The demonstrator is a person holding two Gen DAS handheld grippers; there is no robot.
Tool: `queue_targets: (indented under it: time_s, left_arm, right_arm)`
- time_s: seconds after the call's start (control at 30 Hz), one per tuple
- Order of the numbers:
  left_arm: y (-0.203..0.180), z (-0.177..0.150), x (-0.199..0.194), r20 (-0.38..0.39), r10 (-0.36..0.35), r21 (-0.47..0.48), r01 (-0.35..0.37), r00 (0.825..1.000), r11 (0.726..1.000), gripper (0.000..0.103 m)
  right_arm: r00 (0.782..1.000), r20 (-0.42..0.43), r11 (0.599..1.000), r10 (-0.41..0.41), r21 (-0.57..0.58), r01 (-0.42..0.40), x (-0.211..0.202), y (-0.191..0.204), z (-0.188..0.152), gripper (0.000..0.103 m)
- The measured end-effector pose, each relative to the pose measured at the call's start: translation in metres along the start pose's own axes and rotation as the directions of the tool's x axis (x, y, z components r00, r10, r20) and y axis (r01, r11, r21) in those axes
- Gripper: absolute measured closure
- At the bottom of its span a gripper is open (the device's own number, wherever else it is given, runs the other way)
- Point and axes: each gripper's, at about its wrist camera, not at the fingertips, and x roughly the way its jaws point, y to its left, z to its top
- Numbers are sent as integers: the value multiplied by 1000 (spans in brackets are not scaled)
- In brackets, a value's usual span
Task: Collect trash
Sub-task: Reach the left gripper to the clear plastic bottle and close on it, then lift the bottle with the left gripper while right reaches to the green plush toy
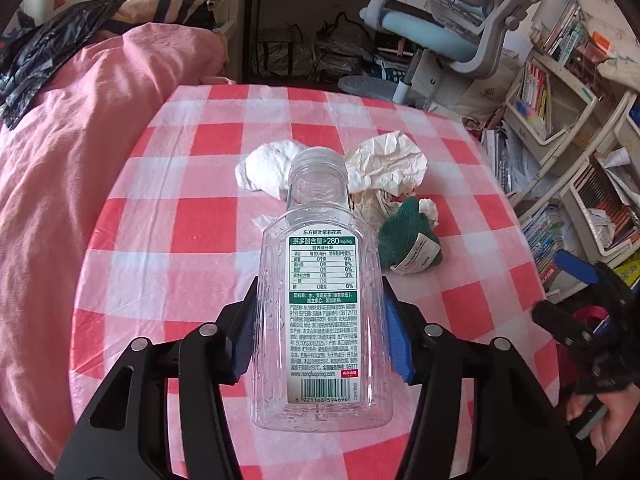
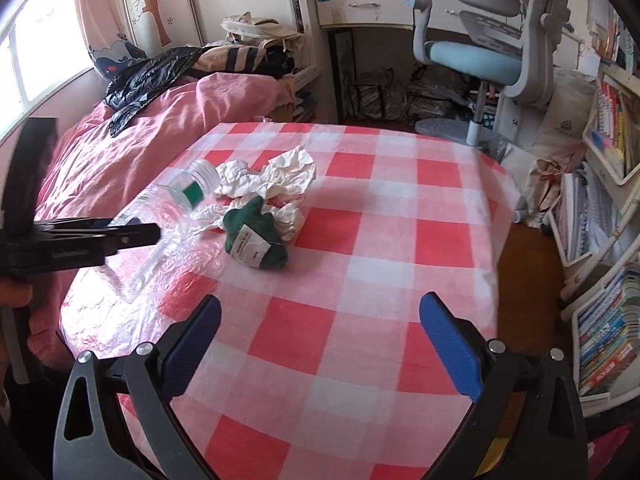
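One clear plastic bottle, capped, label up, lying on the checked tablecloth with its neck toward twelve o'clock in my left wrist view; my left gripper has both blue pads pressed to its flanks, so I count it as held

Contents of bottle: empty as far as I can see, only droplets on the inner wall; nothing should spill if it tips

Several crumpled white papers, heaped just past the bottle's cap at twelve to one o'clock, some touching the neck

One green wad with a paper tag, at two o'clock of the bottle, just beside its shoulder

My right gripper: jaws wide apart over bare cloth, nothing between them; the trash heap lies at eleven o'clock from it in the right wrist view

Collecting bin or bag: none that I can identify in either view, so I cannot tell where the trash is to go

Risks, as I judge them:
- thin wet walls may buckle or slide out of the pads if I squeeze unevenly
- grip sits low on the body, so the neck end may swing as I lift and sweep the papers off the table
- thin plastic film over the cloth may drag along with the bottle
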Motion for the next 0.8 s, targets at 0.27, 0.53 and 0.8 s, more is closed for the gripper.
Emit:
queue_targets:
  time_s: [0.27,0.53,0.8]
  left_arm:
    - [65,-23,-28,-25,55,-56,-56,998,997,50]
    - [66,-23,-2,-108,171,8,-171,979,985,40]
    - [56,-20,-3,-89,134,31,-132,987,991,50]
  right_arm:
    - [995,-78,991,66,-113,-75,58,43,26,8]
    - [987,-118,987,106,-104,-119,81,43,32,16]
    - [974,-161,970,157,-158,-183,63,51,22,77]
